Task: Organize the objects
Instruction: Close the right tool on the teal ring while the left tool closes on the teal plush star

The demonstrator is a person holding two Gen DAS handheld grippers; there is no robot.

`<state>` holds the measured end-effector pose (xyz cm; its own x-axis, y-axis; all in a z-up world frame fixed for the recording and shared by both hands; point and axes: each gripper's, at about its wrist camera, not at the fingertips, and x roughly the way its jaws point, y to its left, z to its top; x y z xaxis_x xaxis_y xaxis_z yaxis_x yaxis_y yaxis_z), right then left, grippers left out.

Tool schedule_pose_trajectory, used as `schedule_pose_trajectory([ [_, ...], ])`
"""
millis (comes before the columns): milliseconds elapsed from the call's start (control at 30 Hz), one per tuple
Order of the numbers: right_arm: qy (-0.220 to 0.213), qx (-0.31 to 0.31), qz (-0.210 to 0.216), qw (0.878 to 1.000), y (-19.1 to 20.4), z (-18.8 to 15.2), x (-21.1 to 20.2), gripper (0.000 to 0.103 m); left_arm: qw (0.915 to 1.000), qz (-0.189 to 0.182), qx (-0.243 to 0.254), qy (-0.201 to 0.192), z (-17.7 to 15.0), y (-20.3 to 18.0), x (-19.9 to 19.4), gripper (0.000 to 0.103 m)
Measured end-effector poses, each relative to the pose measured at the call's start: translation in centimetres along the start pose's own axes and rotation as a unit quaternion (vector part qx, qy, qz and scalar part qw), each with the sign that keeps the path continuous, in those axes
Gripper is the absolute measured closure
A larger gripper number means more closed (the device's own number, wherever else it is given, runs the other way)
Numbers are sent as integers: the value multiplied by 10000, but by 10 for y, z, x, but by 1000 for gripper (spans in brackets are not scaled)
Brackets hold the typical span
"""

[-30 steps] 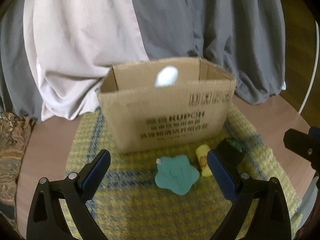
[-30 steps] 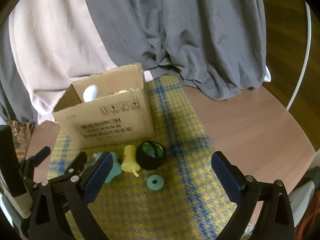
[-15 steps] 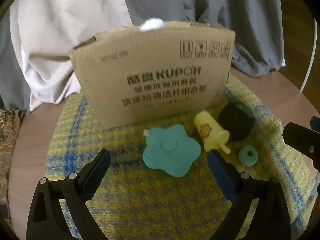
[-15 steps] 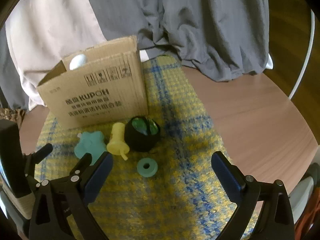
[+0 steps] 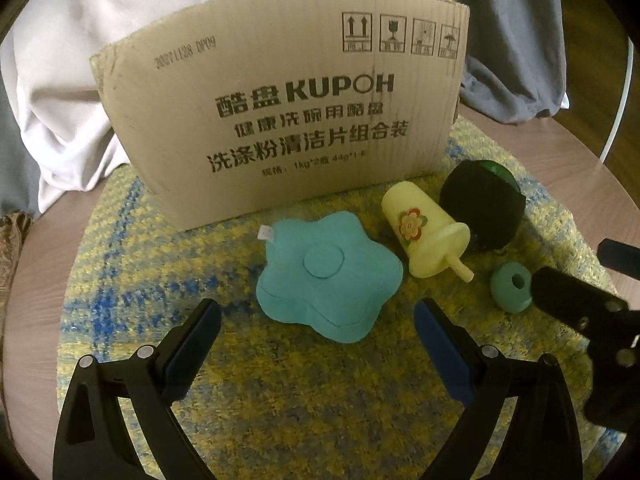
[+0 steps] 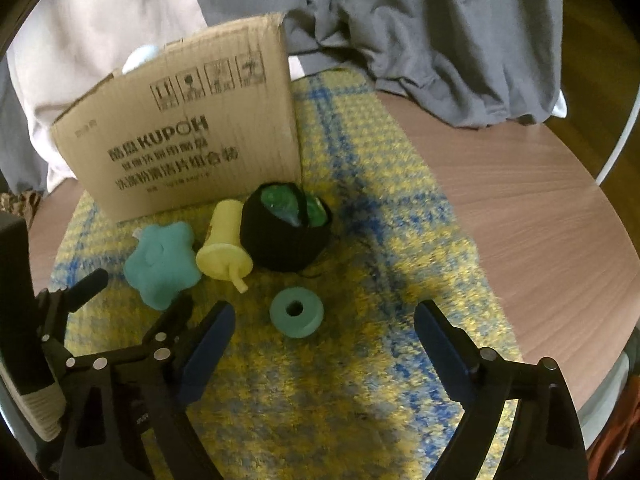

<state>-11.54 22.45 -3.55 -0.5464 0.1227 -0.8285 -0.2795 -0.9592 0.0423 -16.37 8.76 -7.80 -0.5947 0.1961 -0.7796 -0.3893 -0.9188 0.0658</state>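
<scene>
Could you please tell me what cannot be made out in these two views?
- Cardboard box contents: front wall hides them in both views; only a pale rounded top peeks over.
- Small teal ring, left view: partly covered by the right tongs.
- Box print, right view: too blurred.

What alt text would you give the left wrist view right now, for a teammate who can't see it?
The open left tongs hover just short of a teal star-shaped cushion on a yellow-and-blue woven mat. To its right lie a yellow toy cup, a black pouch and a small teal ring, all before a cardboard box. The right tongs' tip shows at the right edge.
</scene>
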Motion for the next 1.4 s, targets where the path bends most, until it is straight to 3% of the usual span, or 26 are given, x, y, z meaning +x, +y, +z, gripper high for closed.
schedule_pose_trajectory([
  [233, 312, -13, 46, 9995, 4, 3, 20, 19, 9999, -85, 39, 82, 0, 1, 9, 5],
  [400, 557, 68, 56, 9984, 5, 7, 35, 26, 9996, -188, 12, 200, 1, 3, 18, 15],
  [533, 617, 125, 95, 9980, 5, 8, 40, 31, 9996, -218, 39, 195, 2, 4, 19, 17],
  [633, 620, 116, 159, 9979, 8, 7, 41, 44, 9995, -238, 154, 136, 1, 0, 17, 23],
  [700, 624, 112, 139, 9979, 8, 7, 42, 59, 9994, -243, 222, 94, 0, -2, 15, 27],
  [833, 630, 167, 155, 9978, 5, 6, 45, 65, 9994, -284, 164, 76, -1, 1, 13, 33],
  [867, 618, 180, 146, 9978, 4, 6, 44, 71, 9994, -281, 168, 71, -1, 1, 13, 35],
  [1400, 320, 357, 75, 9988, -6, 5, 22, 71, 9998, -113, 170, -76, -6, 5, -6, 39],
])
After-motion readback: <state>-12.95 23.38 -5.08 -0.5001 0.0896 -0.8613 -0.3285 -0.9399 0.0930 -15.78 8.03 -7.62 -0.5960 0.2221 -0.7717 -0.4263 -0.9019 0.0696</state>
